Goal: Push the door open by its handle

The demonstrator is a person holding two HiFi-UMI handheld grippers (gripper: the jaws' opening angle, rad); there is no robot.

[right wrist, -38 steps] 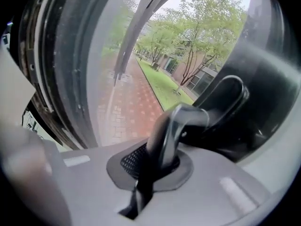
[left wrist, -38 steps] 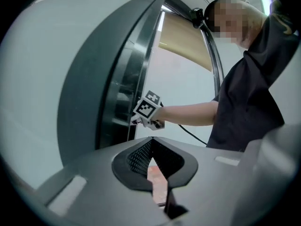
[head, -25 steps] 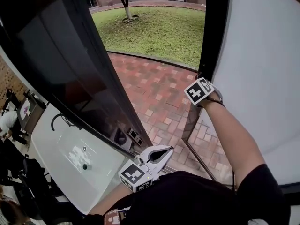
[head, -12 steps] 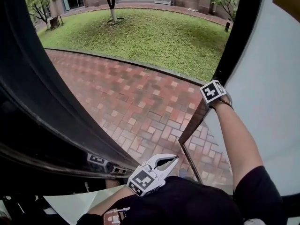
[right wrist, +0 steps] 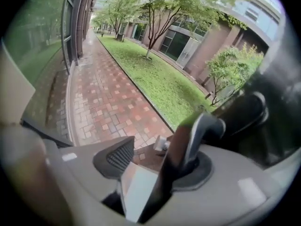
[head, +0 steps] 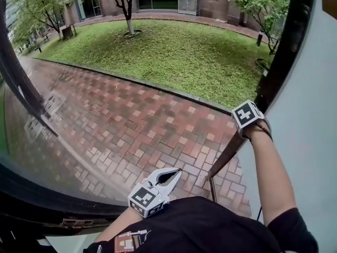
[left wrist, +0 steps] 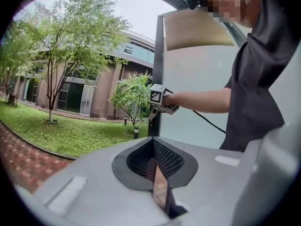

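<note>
Your right tool point(right wrist: 157, 163) is opening its jaws, the door handle point(right wrist: 196, 132) between them; your left tool point(left wrist: 155, 162) (empty) sits closed.

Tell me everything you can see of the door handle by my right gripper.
The long dark metal door handle, its curved end brushed silver, slants between the jaws of the right gripper, which are opening. It sits close by one jaw, clear of the other's ribbed black pad.

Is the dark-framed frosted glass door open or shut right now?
Open: the door stands swung outward, red brick paving and green lawn showing unobstructed past its edge.
</note>
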